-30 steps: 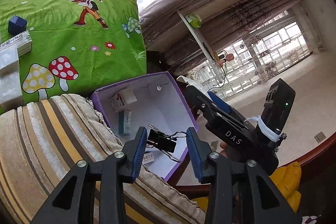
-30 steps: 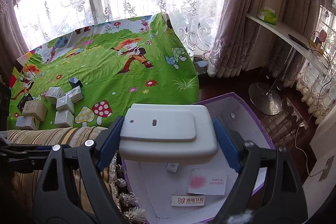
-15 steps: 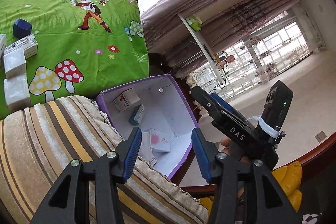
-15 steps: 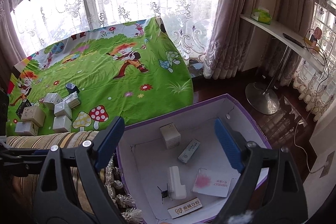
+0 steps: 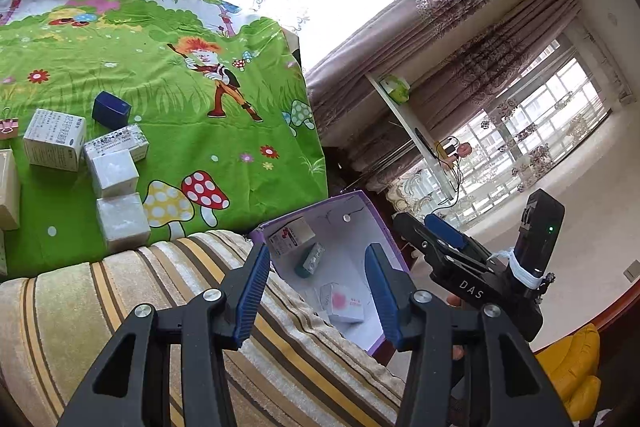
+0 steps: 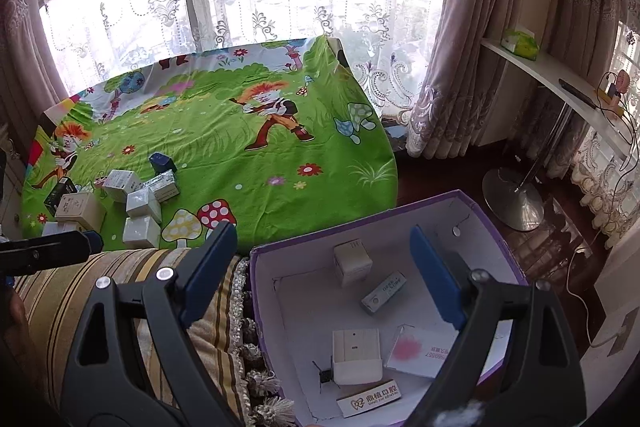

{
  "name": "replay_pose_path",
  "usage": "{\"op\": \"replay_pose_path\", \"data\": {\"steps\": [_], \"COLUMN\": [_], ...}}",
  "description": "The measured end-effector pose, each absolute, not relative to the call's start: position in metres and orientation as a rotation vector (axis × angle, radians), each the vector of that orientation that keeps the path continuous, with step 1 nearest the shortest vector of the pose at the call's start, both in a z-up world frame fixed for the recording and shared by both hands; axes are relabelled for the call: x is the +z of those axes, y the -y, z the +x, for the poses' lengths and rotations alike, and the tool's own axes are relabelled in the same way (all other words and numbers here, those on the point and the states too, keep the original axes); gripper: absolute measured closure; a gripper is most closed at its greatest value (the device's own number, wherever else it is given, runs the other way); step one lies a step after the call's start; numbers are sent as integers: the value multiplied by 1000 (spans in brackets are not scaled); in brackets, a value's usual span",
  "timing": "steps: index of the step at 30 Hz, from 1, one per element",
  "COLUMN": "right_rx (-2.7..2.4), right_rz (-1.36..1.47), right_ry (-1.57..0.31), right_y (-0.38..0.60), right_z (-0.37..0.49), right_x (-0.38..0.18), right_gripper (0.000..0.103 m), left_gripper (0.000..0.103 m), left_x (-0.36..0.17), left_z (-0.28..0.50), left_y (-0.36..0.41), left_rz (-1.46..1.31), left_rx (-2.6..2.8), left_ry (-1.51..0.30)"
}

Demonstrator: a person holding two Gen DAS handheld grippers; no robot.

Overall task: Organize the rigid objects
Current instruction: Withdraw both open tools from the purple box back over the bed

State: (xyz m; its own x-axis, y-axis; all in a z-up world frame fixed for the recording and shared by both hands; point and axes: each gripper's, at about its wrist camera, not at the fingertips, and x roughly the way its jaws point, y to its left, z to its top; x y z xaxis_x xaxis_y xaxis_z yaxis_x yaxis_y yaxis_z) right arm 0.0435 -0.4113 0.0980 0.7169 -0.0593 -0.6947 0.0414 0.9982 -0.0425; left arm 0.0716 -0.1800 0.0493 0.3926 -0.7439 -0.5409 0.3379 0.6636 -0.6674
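A purple box (image 6: 480,201) with a white inside stands below the edge of the green cartoon cloth (image 6: 240,163). In it lie a flat white case (image 6: 356,355), a black binder clip (image 6: 325,375) and several small cartons. My right gripper (image 6: 320,239) hangs open over the box with nothing between its pads. My left gripper (image 5: 318,257) is open and empty above the striped cushion (image 5: 120,291), looking at the purple box (image 5: 362,199). Several small white cartons (image 5: 116,171) and a dark blue box (image 5: 111,110) sit on the cloth (image 5: 200,155).
A pink binder clip (image 5: 8,127) lies at the cloth's left edge. A wall shelf (image 6: 552,75) with a green pack and a round lamp base (image 6: 514,199) stand right of the box. Lace curtains hang behind the cloth. A yellow object (image 5: 572,367) is on the floor.
The left gripper let go of the black binder clip and the right let go of the white case; both now lie in the purple box. The left gripper drew back over the cushion.
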Motion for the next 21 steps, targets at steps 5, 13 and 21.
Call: {"op": "replay_pose_path", "data": {"steps": [5, 13, 21], "right_rx": [-21, 50, 126], "right_rz": [-57, -135, -204], "right_ry": [-753, -719, -690], "right_y": [391, 347, 298], "right_z": [46, 51, 68], "right_x": [106, 122, 137], "right_gripper": [13, 13, 13], "left_gripper": [52, 52, 52], "left_x": [52, 58, 68], "left_z": [76, 84, 89], "left_y": [147, 85, 34], "left_rz": [-546, -625, -654], "left_rx": [-668, -558, -467], "left_ry": [-899, -838, -772]}}
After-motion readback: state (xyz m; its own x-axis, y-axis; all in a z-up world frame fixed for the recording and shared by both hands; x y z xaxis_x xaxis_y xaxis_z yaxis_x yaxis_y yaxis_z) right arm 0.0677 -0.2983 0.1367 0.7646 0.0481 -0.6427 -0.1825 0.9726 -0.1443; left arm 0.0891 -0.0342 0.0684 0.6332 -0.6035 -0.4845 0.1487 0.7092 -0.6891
